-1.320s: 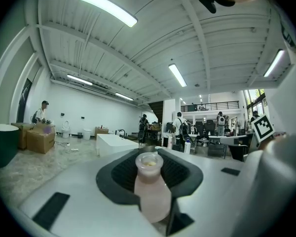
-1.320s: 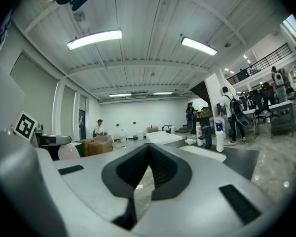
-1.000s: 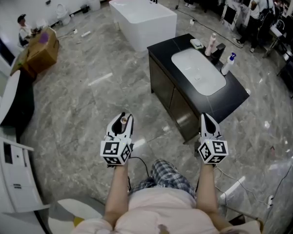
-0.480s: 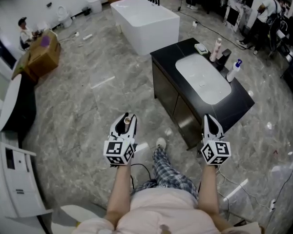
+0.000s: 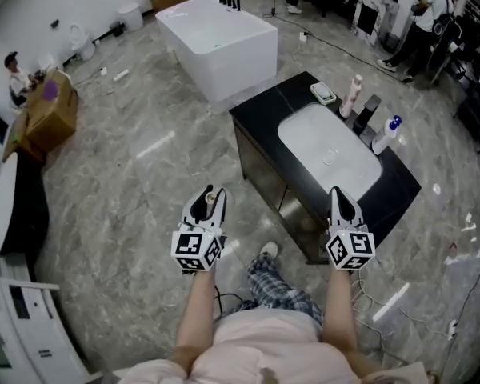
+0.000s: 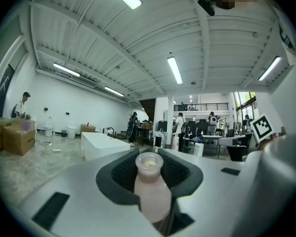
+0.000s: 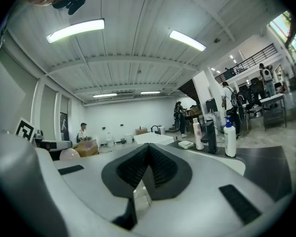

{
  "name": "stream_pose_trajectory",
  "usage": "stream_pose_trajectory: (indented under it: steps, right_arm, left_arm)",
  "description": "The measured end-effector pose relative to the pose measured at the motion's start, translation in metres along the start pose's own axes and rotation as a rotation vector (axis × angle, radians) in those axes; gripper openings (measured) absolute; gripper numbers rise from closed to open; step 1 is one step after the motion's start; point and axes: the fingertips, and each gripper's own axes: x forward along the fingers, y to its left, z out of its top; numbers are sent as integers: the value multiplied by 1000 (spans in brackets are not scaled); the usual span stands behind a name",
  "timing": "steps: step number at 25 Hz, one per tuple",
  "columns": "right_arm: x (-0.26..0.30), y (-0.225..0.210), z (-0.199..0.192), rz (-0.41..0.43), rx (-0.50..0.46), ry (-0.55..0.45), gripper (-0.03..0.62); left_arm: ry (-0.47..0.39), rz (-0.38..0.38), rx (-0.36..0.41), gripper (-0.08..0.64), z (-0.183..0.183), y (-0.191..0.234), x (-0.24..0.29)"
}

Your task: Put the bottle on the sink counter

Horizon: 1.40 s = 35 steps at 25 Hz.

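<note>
A small pale pink bottle [image 6: 151,189] with a round cap stands upright between the jaws of my left gripper [image 6: 152,184], which is shut on it. In the head view the bottle [image 5: 210,199] pokes out of the left gripper [image 5: 205,206] above the marble floor, left of the counter. The black sink counter [image 5: 396,194] with a white basin [image 5: 328,139] lies ahead and to the right. My right gripper [image 5: 342,206] hovers at the counter's near edge, jaws shut and empty [image 7: 144,174].
On the counter's far side stand a pink bottle [image 5: 351,94], a black faucet [image 5: 367,110], a blue-capped spray bottle [image 5: 386,134] and a soap dish [image 5: 322,93]. A white bathtub [image 5: 216,38] is beyond. Cardboard boxes [image 5: 44,110] and people are far off.
Both grippers have stayed almost level while the person stepped forward; the counter has drawn nearer and sits more centrally under the right gripper. The left gripper's hold on the bottle is unchanged.
</note>
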Motion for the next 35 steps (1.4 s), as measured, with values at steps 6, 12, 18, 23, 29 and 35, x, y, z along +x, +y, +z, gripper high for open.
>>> stream_pose_trajectory:
  steps: [6, 12, 18, 23, 29, 35]
  right_arm:
    - [92, -37, 14, -64, 40, -3, 15]
    - [150, -68, 14, -128, 70, 20, 15]
    - [169, -98, 26, -210, 87, 11, 15]
    - [163, -124, 28, -293, 88, 5, 15]
    - [160, -139, 32, -371, 85, -4, 15]
    - [149, -148, 38, -461, 85, -17, 15]
  left_arm:
    - [12, -64, 18, 133, 15, 27, 108]
    - [56, -130, 20, 133, 20, 38, 190]
    - [59, -222, 45, 133, 37, 24, 253]
    - [62, -328, 52, 133, 39, -6, 293]
    - [91, -451, 80, 133, 33, -42, 326]
    - [98, -580, 103, 133, 35, -74, 348]
